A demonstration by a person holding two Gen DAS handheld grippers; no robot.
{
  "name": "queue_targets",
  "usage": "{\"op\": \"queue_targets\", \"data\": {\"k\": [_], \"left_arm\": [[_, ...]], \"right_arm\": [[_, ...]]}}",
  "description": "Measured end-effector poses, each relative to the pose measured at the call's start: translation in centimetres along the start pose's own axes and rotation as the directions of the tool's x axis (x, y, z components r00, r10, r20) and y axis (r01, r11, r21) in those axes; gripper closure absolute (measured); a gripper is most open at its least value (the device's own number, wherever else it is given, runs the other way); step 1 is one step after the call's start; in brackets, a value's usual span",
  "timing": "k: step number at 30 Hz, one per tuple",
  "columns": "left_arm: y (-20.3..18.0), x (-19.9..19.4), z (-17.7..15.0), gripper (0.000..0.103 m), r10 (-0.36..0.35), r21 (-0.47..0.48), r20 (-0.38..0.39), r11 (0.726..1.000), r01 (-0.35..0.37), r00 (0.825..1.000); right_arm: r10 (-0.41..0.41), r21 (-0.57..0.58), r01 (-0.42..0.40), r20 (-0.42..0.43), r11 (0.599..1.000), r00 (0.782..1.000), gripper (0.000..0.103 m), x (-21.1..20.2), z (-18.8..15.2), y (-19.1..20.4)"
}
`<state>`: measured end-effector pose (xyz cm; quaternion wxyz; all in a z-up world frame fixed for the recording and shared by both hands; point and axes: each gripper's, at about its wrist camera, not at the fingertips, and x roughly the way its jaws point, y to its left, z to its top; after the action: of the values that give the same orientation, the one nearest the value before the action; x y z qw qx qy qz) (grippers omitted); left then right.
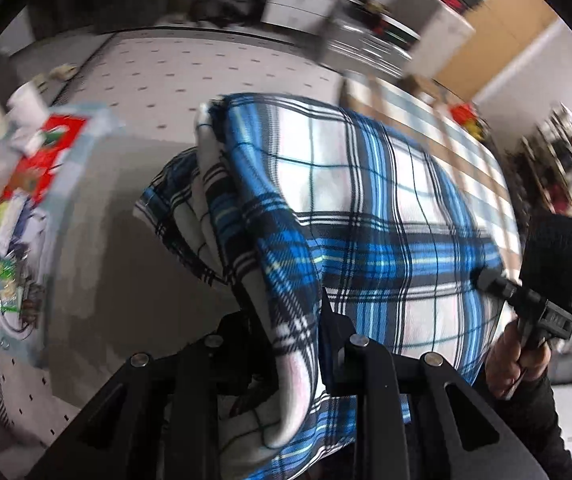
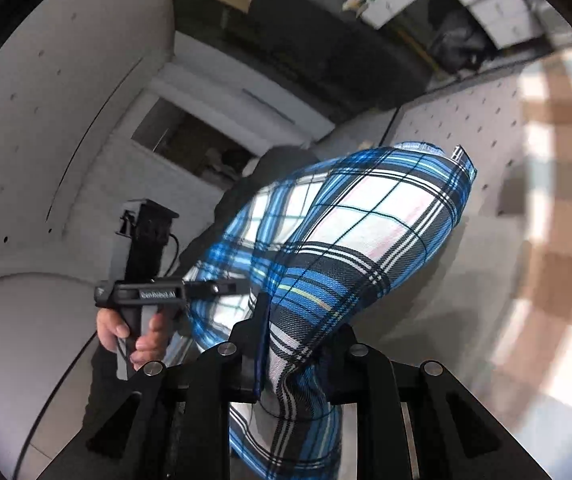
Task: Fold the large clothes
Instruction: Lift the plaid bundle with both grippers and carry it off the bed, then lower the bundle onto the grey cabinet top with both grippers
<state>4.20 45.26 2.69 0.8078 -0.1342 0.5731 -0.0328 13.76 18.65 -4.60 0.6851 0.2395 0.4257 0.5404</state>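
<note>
At the bottom of the left wrist view, the left gripper (image 1: 286, 344) is pinched narrow on a bunched edge of the plaid garment (image 1: 366, 208), cloth running out between its two fingers. Bottom of the right wrist view: the right gripper (image 2: 298, 332) is likewise clamped narrow on another edge of the same garment (image 2: 346, 240).

Middle distance: the garment hangs stretched between the two grips, lifted clear of the grey table (image 1: 205, 72), with a loose part drooping at centre left of the left view. Each tool shows in the other's camera: right gripper at the right edge (image 1: 490, 282), with the hand (image 1: 522, 356) on its handle; left gripper at centre left (image 2: 221, 289), also hand-held (image 2: 133, 336).

Far: a colourful clutter of packets (image 1: 25, 184) at the left edge, a brown checked cloth (image 2: 558, 208) at the right, shelves at top, all blurred.

Judgement: step in hand is lifting and spreading the garment before the first fold. Next move calls for keeping both pinches firm, holding the top edge taut and level, then laying it flat on bare table away from the clutter. Risk: hanging part bunching underneath.
</note>
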Motion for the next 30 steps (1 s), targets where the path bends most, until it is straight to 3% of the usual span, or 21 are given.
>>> {"op": "queue_targets", "data": {"k": [3, 5, 7, 9, 11, 13, 16, 19, 20, 22, 23, 25, 27, 30], "left_arm": [[4.3, 4.3, -1.4, 0.08, 0.015, -0.123, -0.025, 0.992, -0.018, 1.0], [7.1, 7.6, -3.1, 0.073, 0.028, -0.195, -0.078, 0.98, -0.043, 0.997], [9.0, 8.8, -4.5, 0.062, -0.063, -0.275, -0.076, 0.961, 0.04, 0.995], [9.8, 7.7, -5.8, 0.059, -0.109, -0.322, -0.002, 0.941, 0.102, 0.994], [9.0, 6.3, -6.6, 0.045, -0.019, -0.266, 0.028, 0.964, 0.026, 0.999], [8.7, 5.6, -7.0, 0.044, 0.071, -0.242, 0.023, 0.968, -0.064, 0.997], [6.4, 3.8, -7.3, 0.044, 0.166, -0.199, 0.055, 0.968, -0.152, 0.985], [3.0, 0.8, -8.4, 0.044, 0.228, -0.079, 0.236, 0.973, -0.215, 0.945], [3.6, 0.2, -9.2, 0.043, 0.218, -0.045, 0.262, 0.976, -0.214, 0.94], [1.8, 2.8, -9.7, 0.042, 0.16, 0.03, 0.239, 0.985, -0.172, 0.958], [1.2, 5.2, -10.2, 0.042, 0.157, 0.045, 0.204, 0.984, -0.17, 0.966], [1.1, 8.8, -10.5, 0.042, 0.207, 0.046, 0.143, 0.975, -0.216, 0.968], [1.9, 12.1, -10.9, 0.042, 0.239, 0.04, 0.109, 0.969, -0.244, 0.965], [2.9, 13.0, -10.9, 0.042, 0.185, -0.014, 0.135, 0.983, -0.185, 0.973]], "right_arm": [[-0.076, -0.007, 0.076, -0.084, 0.997, 0.994, 0.082, 5.7, -1.6, -1.3], [-0.126, 0.008, 0.131, -0.208, 0.991, 0.97, 0.078, 9.2, -3.4, -2.6], [-0.202, -0.053, 0.195, -0.266, 0.979, 0.943, 0.069, 10.2, -5.0, -2.5], [-0.294, -0.172, 0.254, -0.275, 0.952, 0.916, 0.059, 9.4, -5.7, -1.2], [-0.361, -0.277, 0.283, -0.291, 0.918, 0.886, 0.055, 8.5, -5.9, 0.0], [-0.435, -0.381, 0.324, -0.253, 0.866, 0.864, 0.055, 7.4, -5.6, 1.3], [-0.485, -0.446, 0.373, -0.168, 0.814, 0.858, 0.055, 7.2, -3.0, 3.0], [-0.503, -0.511, 0.387, -0.106, 0.768, 0.858, 0.052, 9.1, -0.3, 5.3], [-0.527, -0.533, 0.406, -0.09, 0.743, 0.845, 0.052, 10.0, 0.4, 5.5], [-0.57, -0.533, 0.444, -0.091, 0.721, 0.817, 0.052, 13.0, 1.9, 4.8], [-0.599, -0.536, 0.46, -0.11, 0.708, 0.793, 0.054, 14.5, 2.2, 4.0], [-0.663, -0.548, 0.492, -0.162, 0.676, 0.731, 0.071, 17.9, 2.2, 2.2], [-0.703, -0.57, 0.505, -0.195, 0.648, 0.684, 0.071, 18.8, 1.4, 0.6], [-0.725, -0.578, 0.515, -0.206, 0.632, 0.658, 0.071, 19.7, 1.4, 0.2]]}}
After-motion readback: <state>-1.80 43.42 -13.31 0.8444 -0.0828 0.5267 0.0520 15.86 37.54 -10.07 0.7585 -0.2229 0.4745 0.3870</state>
